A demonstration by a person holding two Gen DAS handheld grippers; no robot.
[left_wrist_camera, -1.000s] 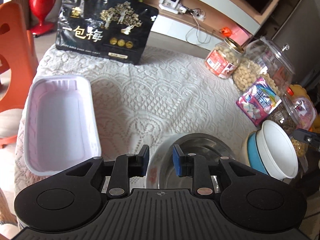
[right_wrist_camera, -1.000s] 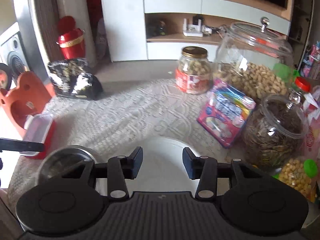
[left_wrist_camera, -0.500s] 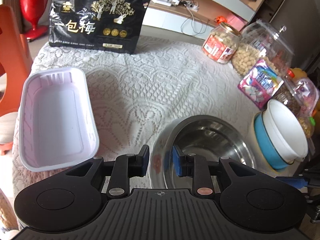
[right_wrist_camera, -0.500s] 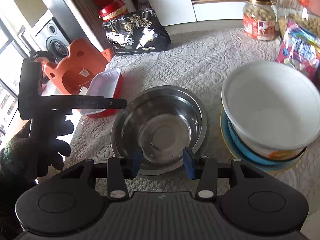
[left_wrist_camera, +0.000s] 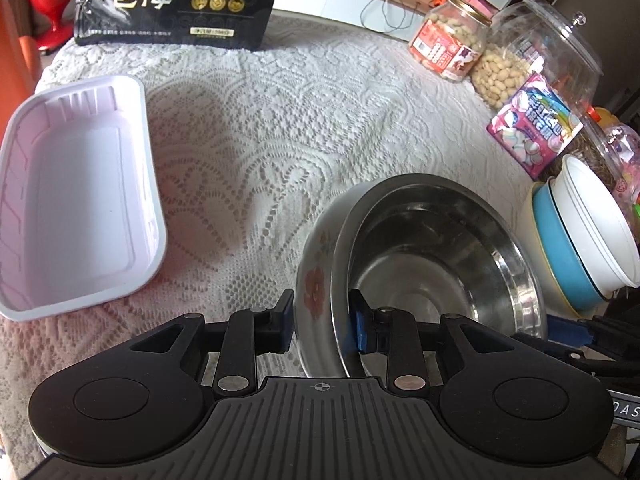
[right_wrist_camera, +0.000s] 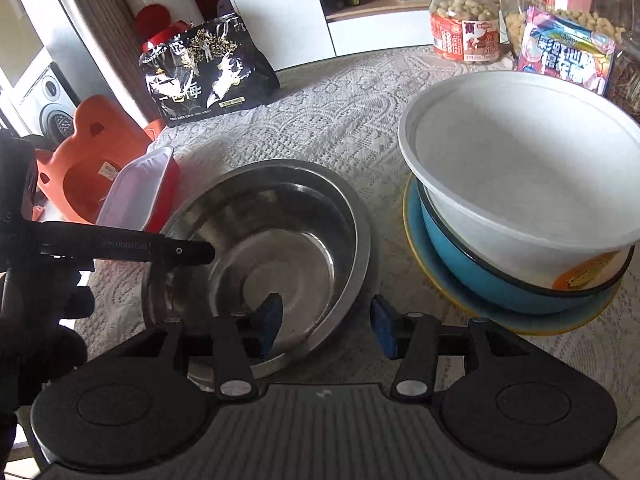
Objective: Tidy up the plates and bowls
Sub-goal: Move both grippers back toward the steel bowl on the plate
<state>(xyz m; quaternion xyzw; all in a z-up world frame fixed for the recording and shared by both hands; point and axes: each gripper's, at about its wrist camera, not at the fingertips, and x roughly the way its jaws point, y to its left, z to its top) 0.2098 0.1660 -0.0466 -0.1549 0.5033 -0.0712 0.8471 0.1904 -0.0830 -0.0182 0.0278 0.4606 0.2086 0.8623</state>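
Note:
A steel bowl (left_wrist_camera: 440, 248) sits nested and tilted in a white floral bowl (left_wrist_camera: 316, 280) on the lace cloth. My left gripper (left_wrist_camera: 322, 322) straddles their near rim, one pad outside the floral bowl, one inside the steel bowl. Its jaws are opening, with the pads still against the rim. My right gripper (right_wrist_camera: 324, 324) straddles the steel bowl (right_wrist_camera: 280, 240) at its other side. Its jaws are opening and clear of the rim. To the right, a white bowl (right_wrist_camera: 520, 184) sits in a blue bowl (right_wrist_camera: 480, 276) on a yellow-rimmed plate (right_wrist_camera: 428, 276).
A white rectangular tray (left_wrist_camera: 72, 200) lies at the left. A black snack bag (left_wrist_camera: 176, 4) stands at the back. Nut jars (left_wrist_camera: 448, 48) and a candy bag (left_wrist_camera: 536, 128) crowd the right. An orange chair (right_wrist_camera: 88, 148) stands beyond the table's left edge.
Both grippers came down. The right one swung from over the white bowl to the steel bowl's rim. The steel bowl now shows nested in the floral bowl. Both jaws widened slightly.

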